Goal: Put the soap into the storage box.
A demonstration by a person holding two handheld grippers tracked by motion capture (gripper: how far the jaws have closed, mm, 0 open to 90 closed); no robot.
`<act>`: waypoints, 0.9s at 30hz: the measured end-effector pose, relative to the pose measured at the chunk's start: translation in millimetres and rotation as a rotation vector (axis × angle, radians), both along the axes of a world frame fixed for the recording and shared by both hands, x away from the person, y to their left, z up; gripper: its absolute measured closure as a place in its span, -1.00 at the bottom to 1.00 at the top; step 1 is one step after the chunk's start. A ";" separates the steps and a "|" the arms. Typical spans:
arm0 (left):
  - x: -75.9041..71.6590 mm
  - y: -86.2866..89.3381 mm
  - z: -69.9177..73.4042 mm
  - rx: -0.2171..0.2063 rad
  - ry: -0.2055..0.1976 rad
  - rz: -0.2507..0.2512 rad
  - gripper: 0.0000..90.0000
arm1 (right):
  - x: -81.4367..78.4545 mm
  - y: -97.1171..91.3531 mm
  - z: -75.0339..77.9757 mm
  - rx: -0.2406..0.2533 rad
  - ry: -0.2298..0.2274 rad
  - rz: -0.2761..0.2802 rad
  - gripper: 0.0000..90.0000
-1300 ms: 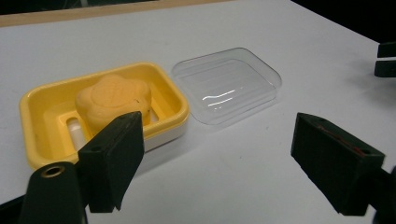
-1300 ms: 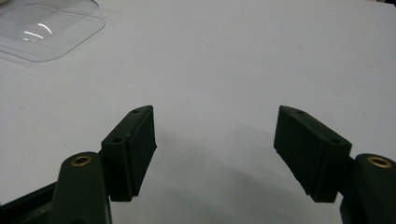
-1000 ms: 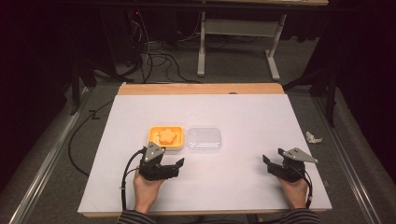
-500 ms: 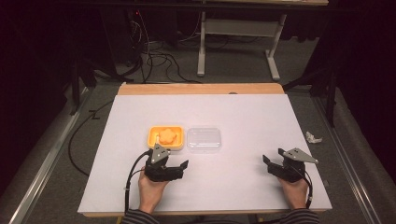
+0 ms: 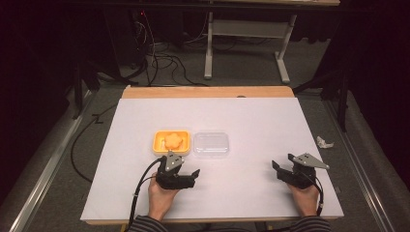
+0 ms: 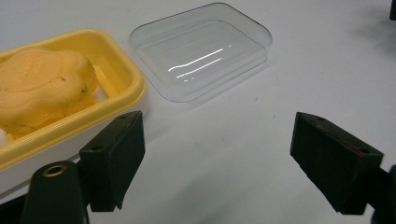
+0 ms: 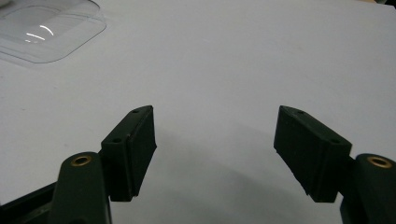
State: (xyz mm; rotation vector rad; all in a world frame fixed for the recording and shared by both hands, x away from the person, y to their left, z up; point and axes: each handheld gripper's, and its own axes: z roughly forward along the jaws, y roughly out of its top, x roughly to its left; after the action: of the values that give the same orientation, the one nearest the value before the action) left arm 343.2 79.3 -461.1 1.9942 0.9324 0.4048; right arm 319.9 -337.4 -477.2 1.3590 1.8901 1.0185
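A yellow tray [image 5: 158, 141] [image 6: 114, 65] holds an orange flower-shaped lump [image 5: 173, 140] [image 6: 44, 84] near the table's middle. A clear plastic lid [image 5: 211, 144] [image 6: 201, 51] [image 7: 44, 30] lies flat just right of the tray. My left gripper [image 5: 186, 176] [image 6: 219, 158] sits low over the white table just in front of the tray, jaws apart with bare table between them. My right gripper [image 5: 283, 170] [image 7: 215, 149] rests near the front right, open, nothing between its jaws.
The white sheet [image 5: 241, 116] covers the table; a wooden strip [image 5: 208, 92] runs along the far edge. A crumpled white scrap [image 5: 324, 142] lies off the right edge. Cables [image 5: 159, 60] and a desk frame [image 5: 251, 43] stand on the floor behind.
My left gripper has drawn back from the tray toward the front edge and a little to the right, sinking lower. The right gripper has stayed where it was.
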 end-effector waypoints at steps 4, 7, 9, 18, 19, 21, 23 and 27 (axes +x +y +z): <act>1.9 -4.5 -3.1 -0.006 -0.002 0.001 -0.59 | 0.0 0.0 0.0 0.000 0.000 0.001 -0.34; 4.1 -6.6 -5.8 0.006 -0.003 -0.001 -0.59 | 0.2 -0.3 0.0 0.000 0.000 0.002 -0.34; 4.7 -7.8 -7.1 0.020 -0.005 0.000 -0.58 | -0.1 0.1 0.1 -0.001 0.001 0.000 -0.34; 7.2 -14.9 -17.0 0.061 -0.021 0.007 -0.59 | -0.1 0.1 0.1 -0.001 0.003 -0.001 -0.34; 7.0 -16.1 -18.4 0.069 -0.037 0.017 -0.60 | -0.1 0.1 0.1 -0.002 0.001 -0.003 -0.34; 7.5 -17.3 -21.2 0.060 -0.045 0.027 -0.59 | -0.3 0.6 0.1 0.000 0.004 -0.004 -0.34; 7.7 -16.4 -21.1 0.057 -0.047 0.038 -0.59 | -0.5 0.5 0.1 0.001 0.002 -0.004 -0.34; 8.0 -14.5 -21.1 0.039 -0.042 0.041 -0.59 | -0.6 0.0 0.2 0.005 0.000 -0.002 -0.34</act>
State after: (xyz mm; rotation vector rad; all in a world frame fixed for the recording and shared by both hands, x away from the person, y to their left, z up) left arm 351.2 64.7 -482.2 1.9966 0.9474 0.4891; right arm 319.3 -337.3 -477.0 1.3637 1.8865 1.0228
